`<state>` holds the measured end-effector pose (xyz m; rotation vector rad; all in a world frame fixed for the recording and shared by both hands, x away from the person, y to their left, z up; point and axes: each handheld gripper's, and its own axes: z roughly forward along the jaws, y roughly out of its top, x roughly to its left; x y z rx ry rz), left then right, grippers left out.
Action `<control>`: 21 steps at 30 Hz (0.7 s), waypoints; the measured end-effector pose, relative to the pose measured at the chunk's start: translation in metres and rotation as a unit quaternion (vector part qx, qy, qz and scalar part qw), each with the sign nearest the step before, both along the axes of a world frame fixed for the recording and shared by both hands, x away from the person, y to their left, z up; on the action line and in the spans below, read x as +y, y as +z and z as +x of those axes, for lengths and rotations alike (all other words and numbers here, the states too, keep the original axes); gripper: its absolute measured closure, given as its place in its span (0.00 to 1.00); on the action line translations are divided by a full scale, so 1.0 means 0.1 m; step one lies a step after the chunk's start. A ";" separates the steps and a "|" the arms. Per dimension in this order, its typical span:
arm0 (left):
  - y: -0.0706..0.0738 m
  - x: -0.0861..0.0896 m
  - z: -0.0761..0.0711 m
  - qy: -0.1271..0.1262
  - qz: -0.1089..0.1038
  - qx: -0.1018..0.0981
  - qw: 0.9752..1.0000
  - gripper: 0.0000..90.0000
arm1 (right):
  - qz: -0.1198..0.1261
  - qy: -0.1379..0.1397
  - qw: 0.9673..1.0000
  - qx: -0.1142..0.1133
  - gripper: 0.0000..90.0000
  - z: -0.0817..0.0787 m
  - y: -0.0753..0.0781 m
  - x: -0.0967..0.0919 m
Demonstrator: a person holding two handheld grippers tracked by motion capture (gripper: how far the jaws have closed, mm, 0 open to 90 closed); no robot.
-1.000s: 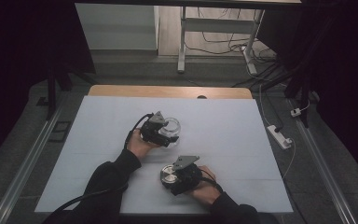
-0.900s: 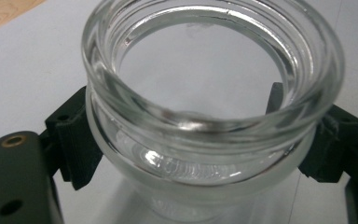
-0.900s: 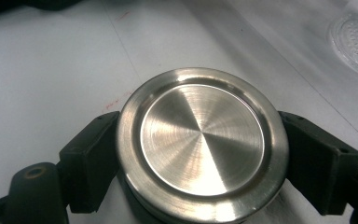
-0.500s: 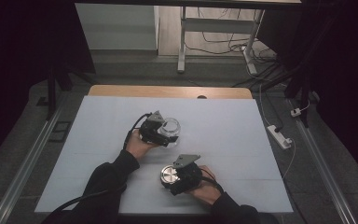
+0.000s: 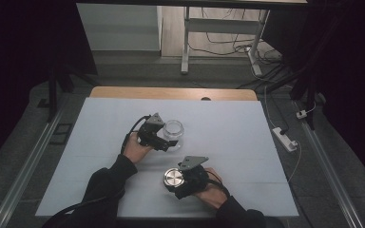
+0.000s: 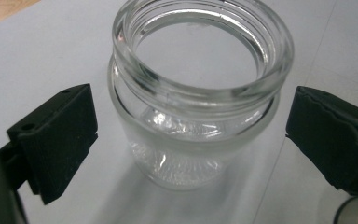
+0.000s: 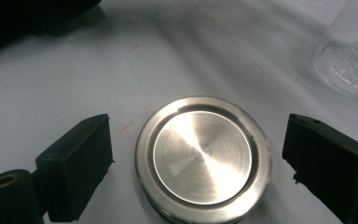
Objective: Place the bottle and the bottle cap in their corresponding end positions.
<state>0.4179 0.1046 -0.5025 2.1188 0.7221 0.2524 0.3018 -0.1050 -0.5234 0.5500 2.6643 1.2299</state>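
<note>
An empty clear glass jar stands upright on the white table, with no lid on it. My left gripper is open, one jaw on each side of the jar, neither touching the glass. A round brushed-metal lid lies flat on the table near the front. My right gripper is open around the lid with a gap on both sides. The jar's base shows at the upper right of the right gripper view.
A wooden strip runs along the table's far edge. A white power strip lies on the floor to the right. Table legs and cables stand beyond the table. White table surface lies to the right of both grippers.
My left gripper has stayed around the jar. The right gripper and the lid between its jaws sit about where they were, shifted slightly.
</note>
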 end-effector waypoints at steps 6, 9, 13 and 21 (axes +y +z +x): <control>0.05 0.05 -0.07 -0.006 -0.005 0.005 1.000 0.02 | 0.010 -0.003 1.000 -0.003 0.08 -0.02 0.06 -0.03; 0.06 0.08 -0.11 -0.009 -0.014 0.009 1.000 0.00 | 0.012 -0.005 1.000 0.000 0.08 -0.02 0.08 -0.05; 0.07 0.12 -0.17 -0.015 -0.030 0.023 0.999 0.00 | 0.015 -0.004 1.000 -0.005 0.07 -0.04 0.11 -0.07; 0.09 0.18 -0.30 -0.025 -0.044 0.031 0.998 0.00 | 0.025 -0.013 1.000 -0.004 0.05 -0.05 0.17 -0.14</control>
